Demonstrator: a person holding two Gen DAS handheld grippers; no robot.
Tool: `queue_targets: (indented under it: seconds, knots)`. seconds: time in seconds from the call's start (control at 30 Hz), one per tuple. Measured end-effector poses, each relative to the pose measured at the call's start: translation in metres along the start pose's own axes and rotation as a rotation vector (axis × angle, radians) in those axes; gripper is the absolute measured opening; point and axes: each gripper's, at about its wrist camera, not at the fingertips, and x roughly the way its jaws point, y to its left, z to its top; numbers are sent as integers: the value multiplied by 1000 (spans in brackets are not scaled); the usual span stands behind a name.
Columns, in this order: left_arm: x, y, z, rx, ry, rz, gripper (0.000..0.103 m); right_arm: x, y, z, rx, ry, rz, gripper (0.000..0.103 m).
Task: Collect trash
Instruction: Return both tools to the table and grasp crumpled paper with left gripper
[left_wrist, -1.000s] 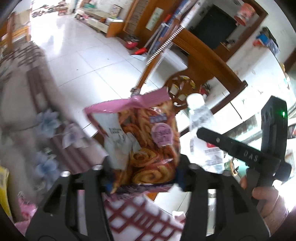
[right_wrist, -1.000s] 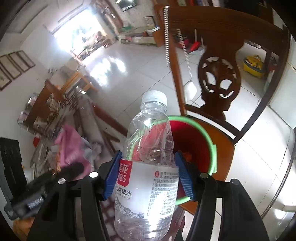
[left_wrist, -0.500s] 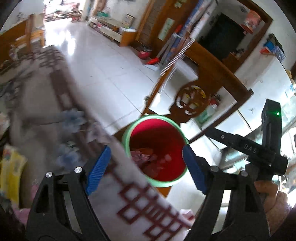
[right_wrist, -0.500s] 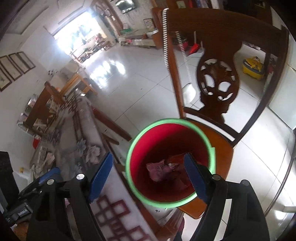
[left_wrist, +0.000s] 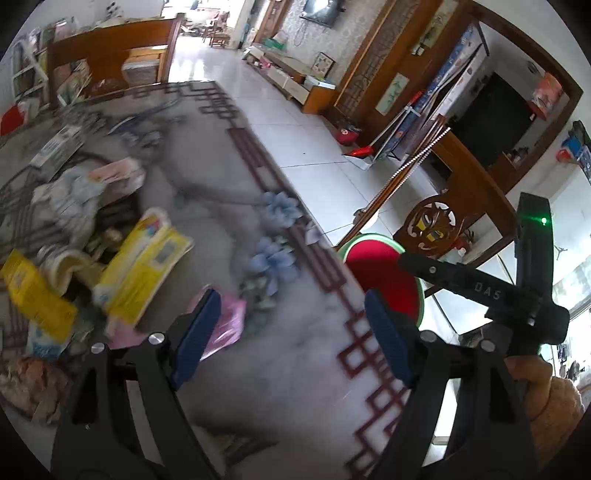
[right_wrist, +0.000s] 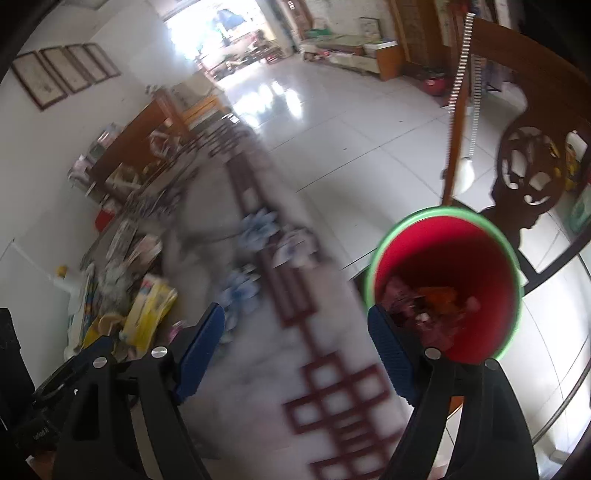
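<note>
My left gripper (left_wrist: 291, 306) is open and empty above the marble-patterned table (left_wrist: 295, 387). Just left of its left finger lies a pink wrapper (left_wrist: 229, 325). Further left is a yellow packet (left_wrist: 144, 266) in a heap of bags and wrappers. My right gripper (right_wrist: 295, 317) is also open and empty over the table's edge (right_wrist: 258, 387). Beside its right finger stands the red bin (right_wrist: 461, 240) with a green rim, with wrappers at its bottom. The same bin (left_wrist: 373, 266) peeks out past the table edge in the left wrist view.
The bin stands on a carved wooden chair (right_wrist: 532, 166). Another yellow bag (left_wrist: 33, 295) and a crumpled pale bag (left_wrist: 70, 199) lie in the heap at the table's left. A hand (left_wrist: 546, 402) holds the other gripper's black body at right. White tiled floor lies beyond the table.
The snack bag and the water bottle left the jaws and are gone from view. Both grippers opened and swung left from the bin to over the table.
</note>
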Motion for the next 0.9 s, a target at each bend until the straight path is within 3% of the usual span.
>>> queue_targets:
  seconds: [0.5,0.9]
  knots:
    - [-70,108,-23,-70,-59,71,77,17,103,-49,-72,46,6,77]
    - [-92,205,-60,-161,4,182,80,31,151,-73,-103,72,4,77]
